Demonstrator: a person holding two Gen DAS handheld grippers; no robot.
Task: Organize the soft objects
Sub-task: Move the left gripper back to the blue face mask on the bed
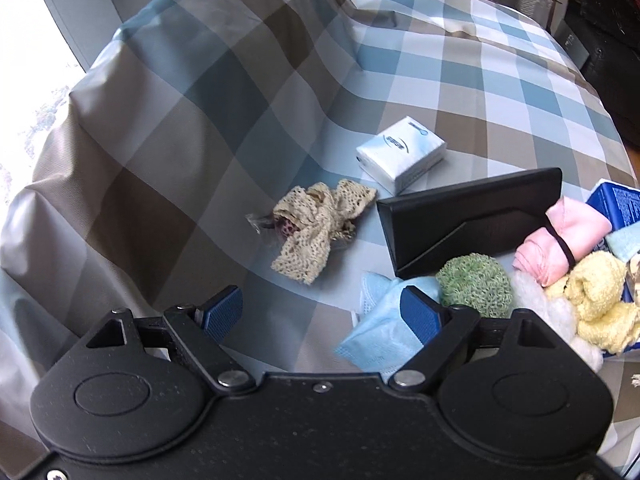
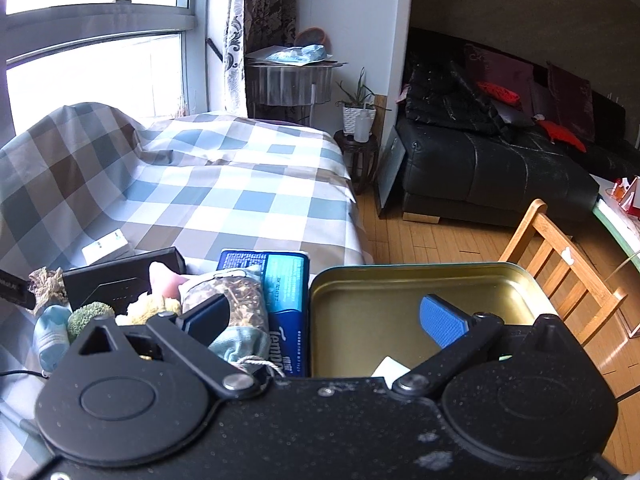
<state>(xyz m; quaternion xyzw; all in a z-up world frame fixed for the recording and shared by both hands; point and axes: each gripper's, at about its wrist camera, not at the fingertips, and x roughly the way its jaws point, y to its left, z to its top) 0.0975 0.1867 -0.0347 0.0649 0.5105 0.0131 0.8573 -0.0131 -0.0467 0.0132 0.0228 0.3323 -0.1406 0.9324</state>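
Observation:
My left gripper (image 1: 320,312) hangs open over the checked bedcover (image 1: 460,80), nothing between its pads. Its right finger (image 1: 420,312) is over a light blue face mask (image 1: 380,340). Ahead lie a beige lace cloth (image 1: 316,224), a green knitted ball (image 1: 474,290), a pink rolled cloth (image 1: 556,244) and a yellow towel (image 1: 600,300). My right gripper (image 2: 324,320) stands wide open and empty, one finger above a herb sachet (image 2: 240,304), the other above a gold tin tray (image 2: 360,292). The mask (image 2: 52,336) and green ball (image 2: 90,314) show at the left there.
A black case (image 1: 472,220) and a white tissue pack (image 1: 400,154) lie on the bed. A blue tissue pack (image 2: 286,292) sits beside the tin. A wooden chair (image 2: 560,264) stands to the right, a black sofa (image 2: 500,168) beyond.

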